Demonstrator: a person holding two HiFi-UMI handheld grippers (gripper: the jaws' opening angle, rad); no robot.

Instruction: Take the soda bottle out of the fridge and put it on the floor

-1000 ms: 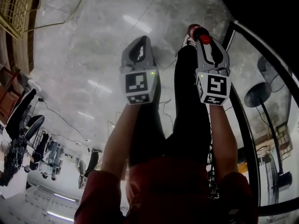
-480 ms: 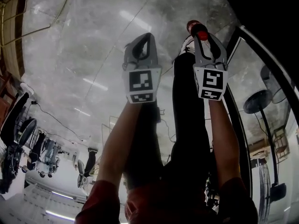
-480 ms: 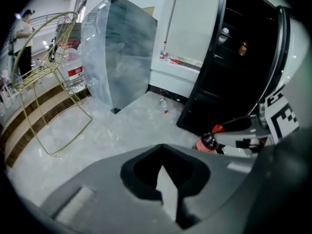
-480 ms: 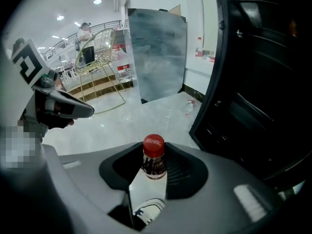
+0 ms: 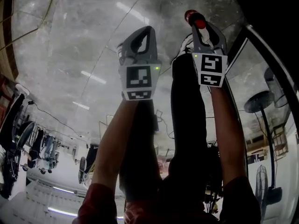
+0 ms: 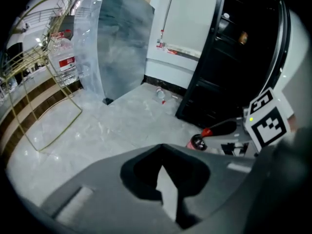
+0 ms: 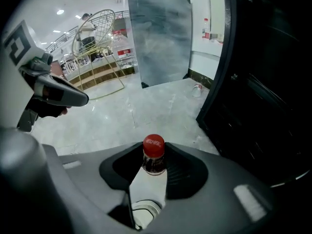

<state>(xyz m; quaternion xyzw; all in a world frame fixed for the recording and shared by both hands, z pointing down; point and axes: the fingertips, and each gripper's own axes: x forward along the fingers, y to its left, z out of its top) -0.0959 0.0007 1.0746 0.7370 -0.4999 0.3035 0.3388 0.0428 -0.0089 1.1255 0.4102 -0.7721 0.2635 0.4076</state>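
The soda bottle (image 7: pixel 154 156), dark with a red cap, stands between the jaws of my right gripper (image 7: pixel 155 152), which is shut on its neck. In the head view the right gripper (image 5: pixel 198 22) is at the upper right, over the grey marble floor (image 5: pixel 84 36), with the bottle's cap (image 5: pixel 190 17) poking out past its tips. My left gripper (image 5: pixel 148 29) hangs beside it to the left, its tips together and nothing in them. The left gripper view shows its own shut jaws (image 6: pixel 163 147) and the right gripper with the bottle (image 6: pixel 197 141). The black fridge (image 7: pixel 263 82) stands open at the right.
The fridge's glass door (image 5: pixel 254 73) stands out at my right, with my black-trousered leg (image 5: pixel 187 106) and shoe (image 5: pixel 186 43) next to it. Farther off are a gold wire rack (image 6: pixel 44 67), a big water jug (image 6: pixel 63 57), a grey panel (image 6: pixel 122 38) and a small bottle lying on the floor (image 6: pixel 161 95).
Both grippers have sunk toward the floor and sit higher in the head view. The bottle has stayed in the right gripper; the left has stayed shut.
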